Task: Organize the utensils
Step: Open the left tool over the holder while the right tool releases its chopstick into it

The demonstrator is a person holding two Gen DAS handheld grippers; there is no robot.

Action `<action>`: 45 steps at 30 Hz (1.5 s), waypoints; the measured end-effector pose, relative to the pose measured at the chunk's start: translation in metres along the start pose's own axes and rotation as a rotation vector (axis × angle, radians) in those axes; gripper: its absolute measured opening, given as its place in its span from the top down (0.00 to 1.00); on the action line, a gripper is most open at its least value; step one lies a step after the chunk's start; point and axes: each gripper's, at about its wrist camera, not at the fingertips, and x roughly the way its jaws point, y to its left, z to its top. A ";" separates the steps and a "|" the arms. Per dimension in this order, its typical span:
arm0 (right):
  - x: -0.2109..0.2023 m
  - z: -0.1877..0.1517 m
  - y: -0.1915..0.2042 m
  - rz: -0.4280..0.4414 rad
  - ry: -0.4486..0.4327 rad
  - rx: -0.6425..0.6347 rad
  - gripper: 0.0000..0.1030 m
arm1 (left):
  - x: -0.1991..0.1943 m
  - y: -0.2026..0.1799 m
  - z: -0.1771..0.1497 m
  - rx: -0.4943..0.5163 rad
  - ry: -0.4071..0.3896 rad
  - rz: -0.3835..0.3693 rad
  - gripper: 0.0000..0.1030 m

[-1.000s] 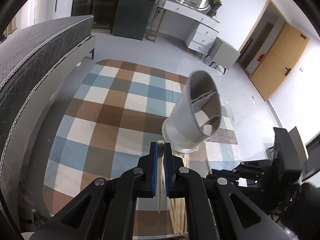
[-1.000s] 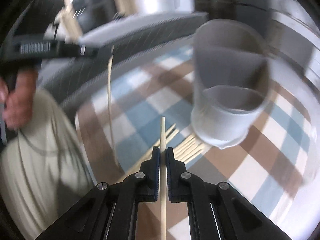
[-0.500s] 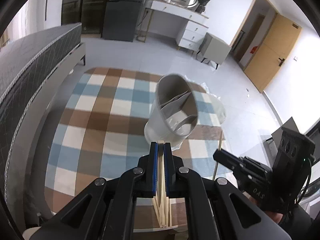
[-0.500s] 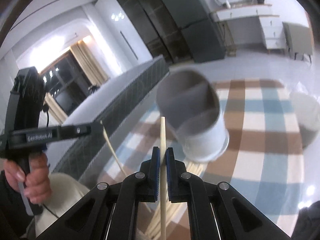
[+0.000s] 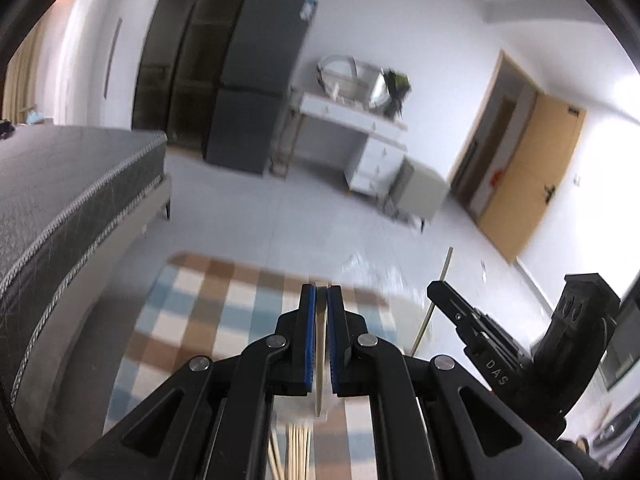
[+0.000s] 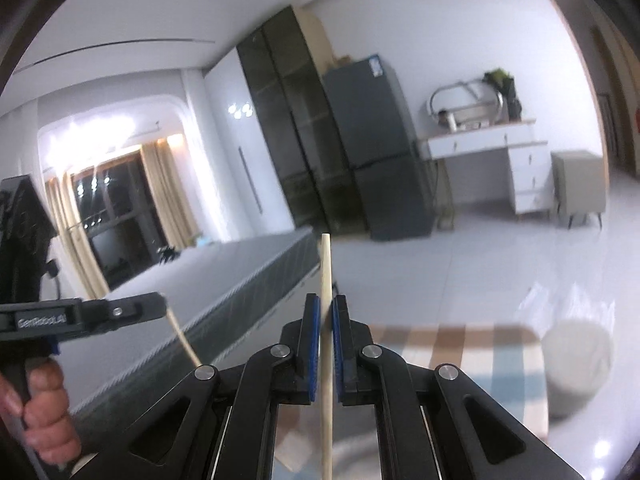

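Observation:
My left gripper [image 5: 321, 294] is shut on a flat pale wooden utensil [image 5: 319, 344] that hangs down between its blue pads. My right gripper [image 6: 327, 304] is shut on a thin wooden chopstick [image 6: 326, 264] that stands upright. In the left wrist view the right gripper [image 5: 436, 290] shows at the right with its chopstick [image 5: 434, 296]. In the right wrist view the left gripper [image 6: 160, 302] shows at the left with its utensil [image 6: 182, 338]. Several loose wooden utensils [image 5: 298, 454] lie on the glass table below. The grey holder is out of view.
A checked rug [image 5: 224, 320] lies under the glass table. A grey mattress [image 5: 60, 192] runs along the left. A white bin [image 6: 576, 364] stands on the floor at the right. A dark fridge [image 5: 256, 92], a white desk [image 5: 352, 128] and a wooden door [image 5: 532, 176] are far back.
Both grippers have tilted upward with their utensils still held. The grey divided holder, in front of both cameras before, has dropped out of view.

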 end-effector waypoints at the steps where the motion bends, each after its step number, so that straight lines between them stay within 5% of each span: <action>1: 0.007 0.005 -0.001 -0.006 -0.011 0.004 0.95 | 0.003 0.001 0.003 -0.006 -0.018 0.005 0.99; 7: 0.050 0.015 -0.013 -0.047 -0.087 0.073 0.95 | 0.041 0.011 0.012 -0.014 -0.064 0.018 0.99; 15: 0.083 -0.014 -0.027 -0.089 -0.129 0.121 0.95 | 0.071 0.015 0.005 0.022 -0.033 0.023 0.99; 24: 0.091 -0.028 -0.025 -0.073 -0.093 0.076 0.95 | 0.083 0.014 -0.012 0.039 0.053 0.031 0.99; 30: 0.094 -0.031 -0.007 0.024 0.002 -0.068 0.92 | 0.087 0.014 -0.012 0.033 0.121 0.033 0.98; 33: 0.095 -0.033 -0.003 0.071 0.100 -0.124 0.90 | 0.085 0.017 -0.009 0.016 0.156 0.053 0.79; 35: 0.091 -0.033 -0.006 0.076 0.135 -0.138 0.71 | 0.076 0.020 -0.007 -0.009 0.143 0.054 0.61; 40: 0.052 -0.028 -0.019 0.047 0.150 -0.093 0.51 | 0.046 0.026 -0.006 -0.047 0.109 0.101 0.51; 45: 0.004 -0.020 -0.017 0.026 0.152 -0.077 0.45 | 0.015 0.023 -0.011 -0.068 0.109 0.119 0.43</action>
